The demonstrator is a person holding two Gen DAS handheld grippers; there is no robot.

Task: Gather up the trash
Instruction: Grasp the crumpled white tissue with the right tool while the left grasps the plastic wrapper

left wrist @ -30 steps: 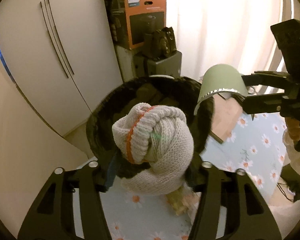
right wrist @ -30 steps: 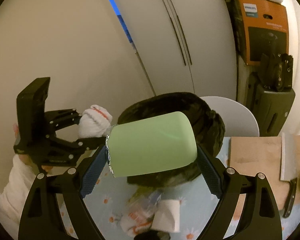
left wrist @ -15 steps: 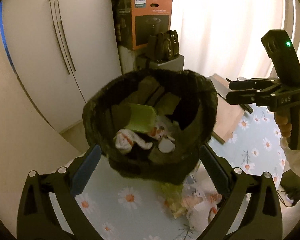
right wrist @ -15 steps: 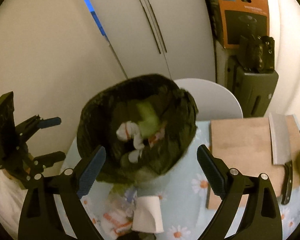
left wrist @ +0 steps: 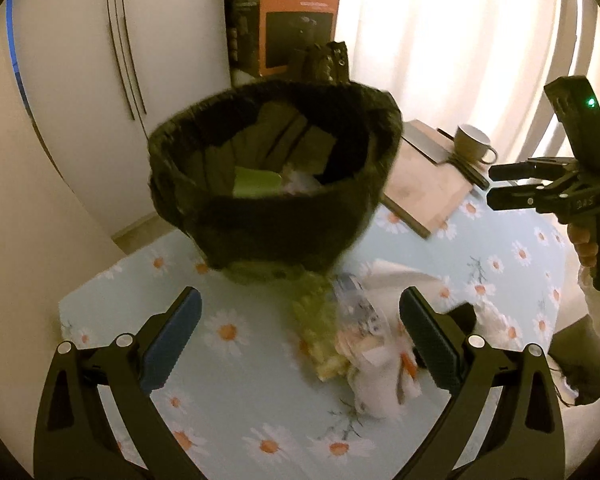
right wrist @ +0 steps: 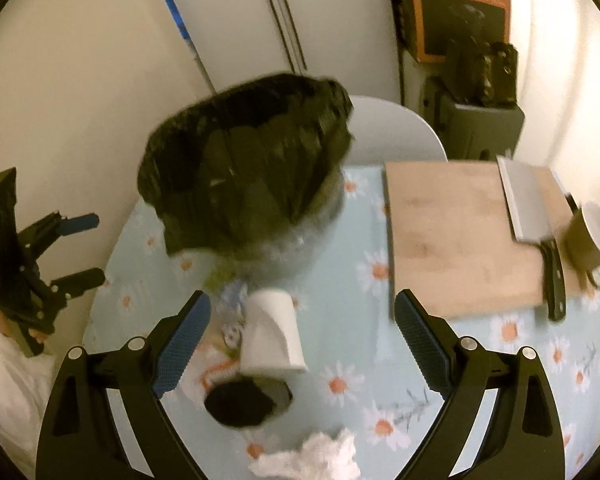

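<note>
Between the spread, empty jaws of the left hand-held gripper (left wrist: 300, 330) lies a crumpled wrapper heap (left wrist: 370, 354) on the worktop (left wrist: 236, 396), just before the lined bin (left wrist: 274, 178); light and soft, probably best pinched mid-bunch. From the right view, the right hand-held gripper (right wrist: 302, 330) stands wide over a toppled paper cup (right wrist: 274, 334), easily crushed, with a cutting board (right wrist: 458, 236) and cleaver (right wrist: 526, 208) clear alongside.

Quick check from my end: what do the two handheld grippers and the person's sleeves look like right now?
Both are matte black plastic frames with silver screws and blue textured pads on the jaws. The right gripper carries a black block with a green light and pale lettering on its body. The left gripper looks alike. White sleeves cover the arms.
</note>
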